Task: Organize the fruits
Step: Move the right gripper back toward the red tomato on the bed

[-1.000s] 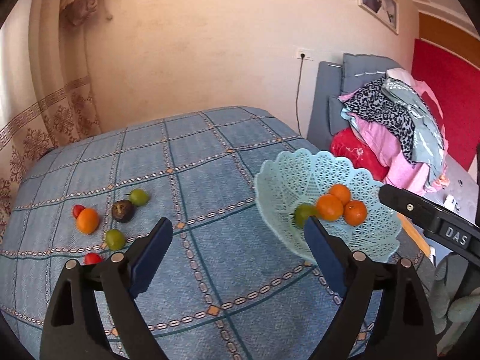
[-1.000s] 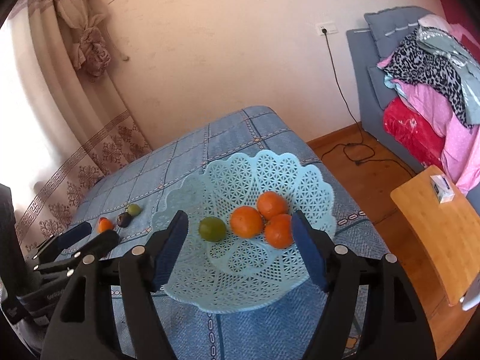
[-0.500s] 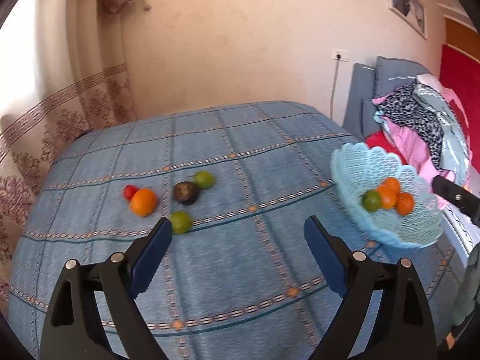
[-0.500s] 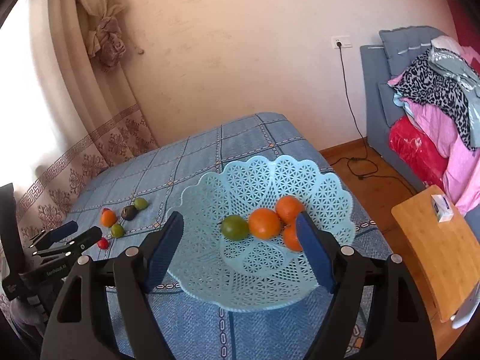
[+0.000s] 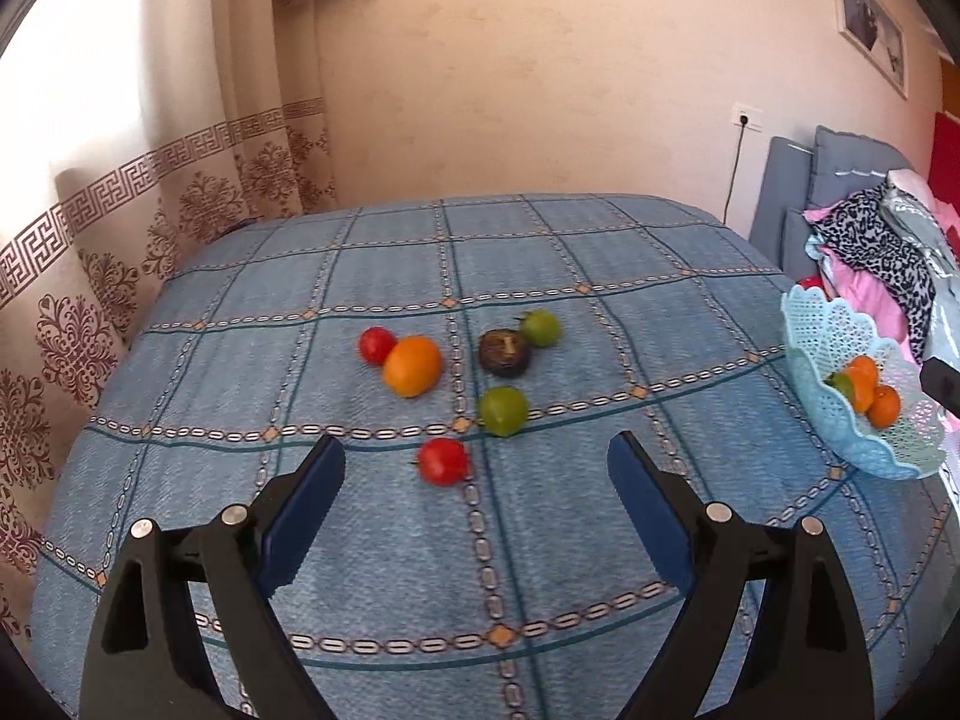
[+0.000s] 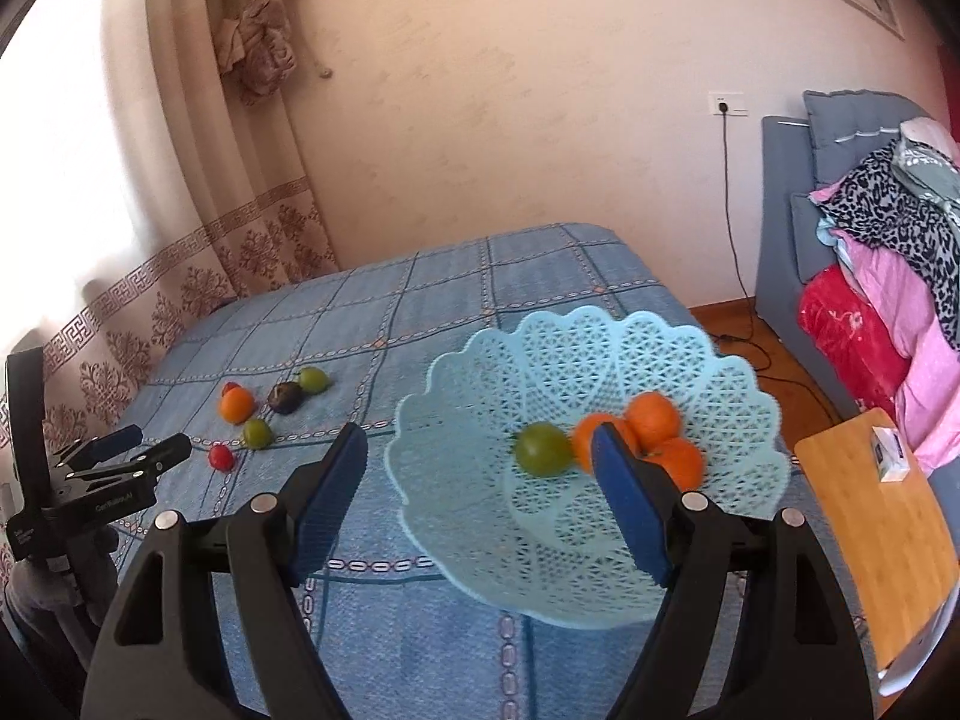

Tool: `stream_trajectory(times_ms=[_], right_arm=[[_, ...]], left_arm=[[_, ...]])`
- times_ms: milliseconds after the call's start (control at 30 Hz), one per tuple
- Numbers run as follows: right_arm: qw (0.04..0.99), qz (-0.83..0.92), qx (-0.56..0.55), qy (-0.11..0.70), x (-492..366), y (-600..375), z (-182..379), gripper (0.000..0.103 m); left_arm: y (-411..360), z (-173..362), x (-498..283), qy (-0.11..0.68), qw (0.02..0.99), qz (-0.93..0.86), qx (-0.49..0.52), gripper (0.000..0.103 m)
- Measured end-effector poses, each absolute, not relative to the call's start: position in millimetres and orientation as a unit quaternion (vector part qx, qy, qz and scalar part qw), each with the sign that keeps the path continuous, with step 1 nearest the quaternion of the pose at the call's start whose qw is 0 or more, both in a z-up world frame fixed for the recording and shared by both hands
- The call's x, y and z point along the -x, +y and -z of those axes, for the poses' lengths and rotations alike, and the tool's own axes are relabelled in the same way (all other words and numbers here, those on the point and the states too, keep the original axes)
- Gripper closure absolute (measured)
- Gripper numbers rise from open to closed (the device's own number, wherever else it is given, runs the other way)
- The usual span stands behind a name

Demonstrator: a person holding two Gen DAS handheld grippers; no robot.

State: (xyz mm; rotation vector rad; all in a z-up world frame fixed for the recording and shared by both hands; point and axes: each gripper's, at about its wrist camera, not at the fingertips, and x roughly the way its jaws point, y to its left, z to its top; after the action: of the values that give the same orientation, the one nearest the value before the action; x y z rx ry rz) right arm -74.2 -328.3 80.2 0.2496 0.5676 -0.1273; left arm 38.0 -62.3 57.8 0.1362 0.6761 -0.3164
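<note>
Left gripper [image 5: 474, 468] spread wide, empty, hovering near red tomato [image 5: 443, 461] on blue tablecloth [image 5: 600, 360] – other loose fruit just beyond. Right gripper [image 6: 480, 462] also apart, empty, over basket [image 6: 456, 516]. Tomato prob. soft, smooth, rolls – pinch across middle, gently.

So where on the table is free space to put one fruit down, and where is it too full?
Bare cloth lies behind the loose fruits toward the wall, and a wide strip runs between the green fruit and the basket. It is crowded around the orange and dark fruit. The basket's left half has room.
</note>
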Motion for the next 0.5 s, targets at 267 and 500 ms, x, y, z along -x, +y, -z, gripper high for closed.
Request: stream_trajectory(times_ms=[267, 500], right_arm=[[0.953, 0.032, -0.105, 0.284, 51, -300, -85, 0.024], [0.952, 0.008, -0.088, 0.294, 31, -274, -83, 0.024]], left_arm=[[-48, -41, -57, 0.346, 0.925, 0.139, -0.071, 0.014], [-50, -26, -73, 0.363, 0.917, 0.143, -0.082, 0.014]])
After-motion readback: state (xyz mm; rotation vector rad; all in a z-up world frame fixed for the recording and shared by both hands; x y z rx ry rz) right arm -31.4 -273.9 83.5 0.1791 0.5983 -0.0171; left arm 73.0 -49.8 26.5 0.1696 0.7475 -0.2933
